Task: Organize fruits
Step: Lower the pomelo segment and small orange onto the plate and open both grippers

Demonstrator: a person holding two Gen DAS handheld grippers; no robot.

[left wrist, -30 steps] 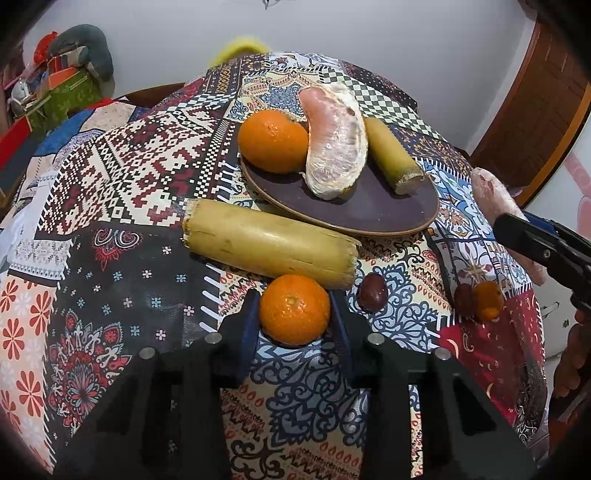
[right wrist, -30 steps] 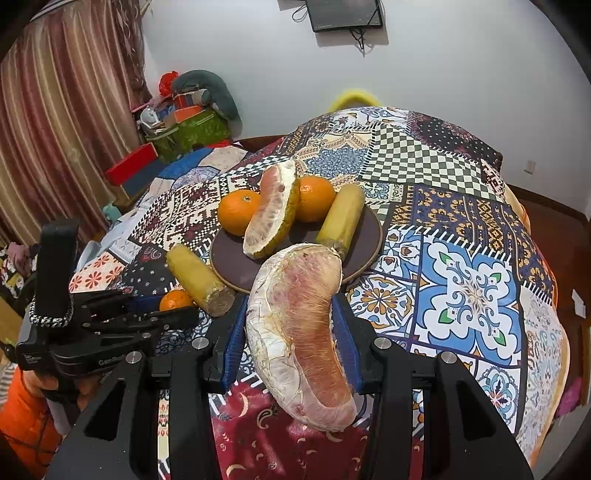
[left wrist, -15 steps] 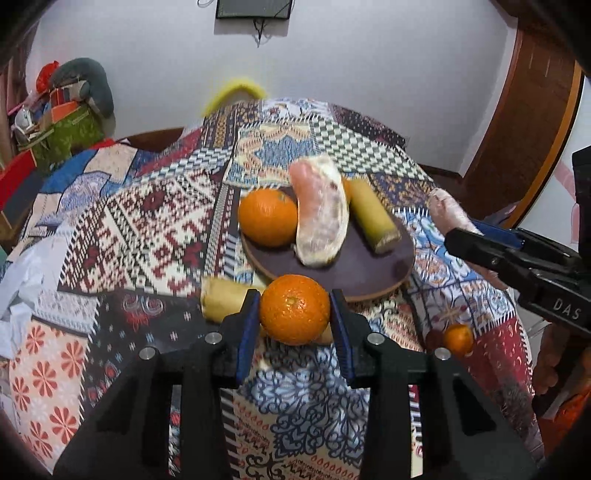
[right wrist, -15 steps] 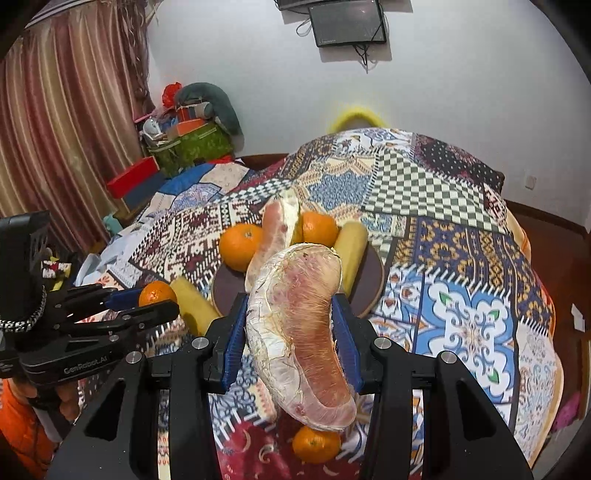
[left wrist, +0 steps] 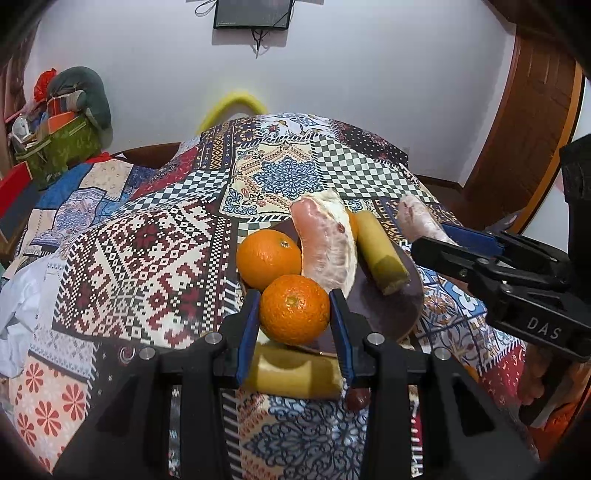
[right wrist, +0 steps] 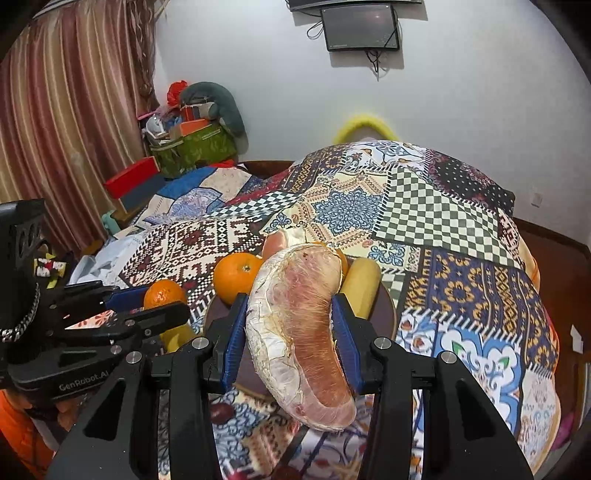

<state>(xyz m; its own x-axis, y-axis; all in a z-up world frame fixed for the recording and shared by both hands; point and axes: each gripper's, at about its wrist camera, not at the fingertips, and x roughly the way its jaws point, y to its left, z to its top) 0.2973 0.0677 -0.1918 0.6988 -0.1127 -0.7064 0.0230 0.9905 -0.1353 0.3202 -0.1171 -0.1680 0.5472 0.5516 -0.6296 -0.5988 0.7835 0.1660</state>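
Left wrist: orange (left wrist: 294,309) clamped in left tool (left wrist: 294,317).

**Setting: domestic room**

Premises present as a home: patchwork tablecloth (right wrist: 424,206) over a table, pleated curtains (right wrist: 74,122), wall-mounted screen (right wrist: 360,27), wooden door (left wrist: 524,122), and boxed household clutter (right wrist: 192,136) (stacked in corner).

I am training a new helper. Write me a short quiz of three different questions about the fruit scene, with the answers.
1. True or false: the left gripper holds an orange.
2. What does the right gripper hold: A a banana, B a pomelo piece, C nothing?
3. Fill in: the fruit on the plate includes an orange, a pomelo piece and a yellow ____.

Key: 1 true; 2 B; 3 cane piece.
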